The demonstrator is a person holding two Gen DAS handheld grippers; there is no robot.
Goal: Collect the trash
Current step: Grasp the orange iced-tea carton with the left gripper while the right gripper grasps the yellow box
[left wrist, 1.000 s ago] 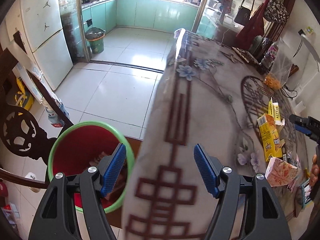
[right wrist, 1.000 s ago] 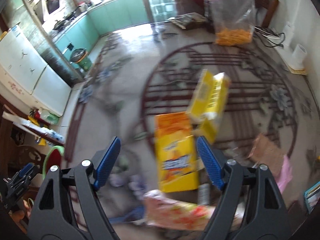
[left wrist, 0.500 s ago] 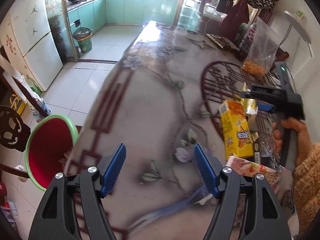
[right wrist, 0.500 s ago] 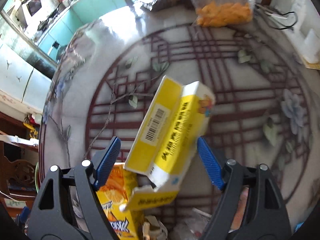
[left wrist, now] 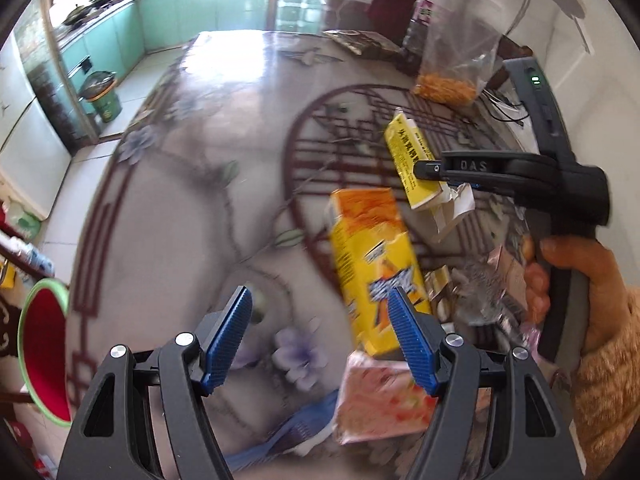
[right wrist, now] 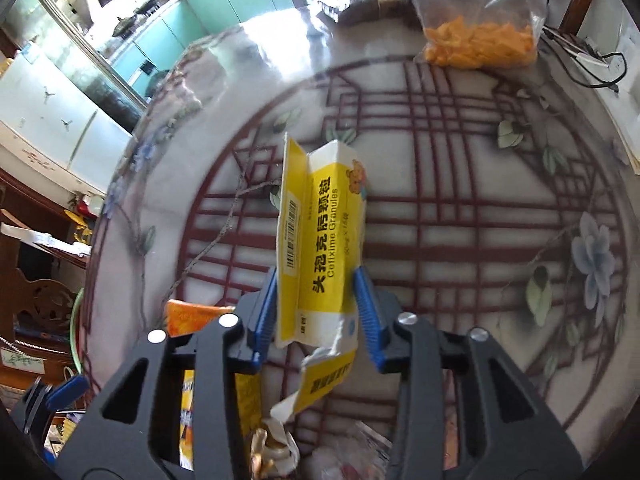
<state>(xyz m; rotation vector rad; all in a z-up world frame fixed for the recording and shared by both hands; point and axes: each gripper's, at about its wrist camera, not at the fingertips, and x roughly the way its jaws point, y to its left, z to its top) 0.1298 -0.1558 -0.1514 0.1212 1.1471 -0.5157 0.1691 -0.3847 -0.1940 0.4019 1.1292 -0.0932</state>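
Right gripper (right wrist: 316, 304) clamps the torn medicine box (right wrist: 320, 248) by its sides (light, crushable card); left gripper (left wrist: 320, 336) gapes wide, empty, near orange carton (left wrist: 372, 264)

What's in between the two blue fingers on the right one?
A yellow medicine box. In the right wrist view, the right gripper has its fingers pressed on both sides of it. Its torn flap hangs out below.
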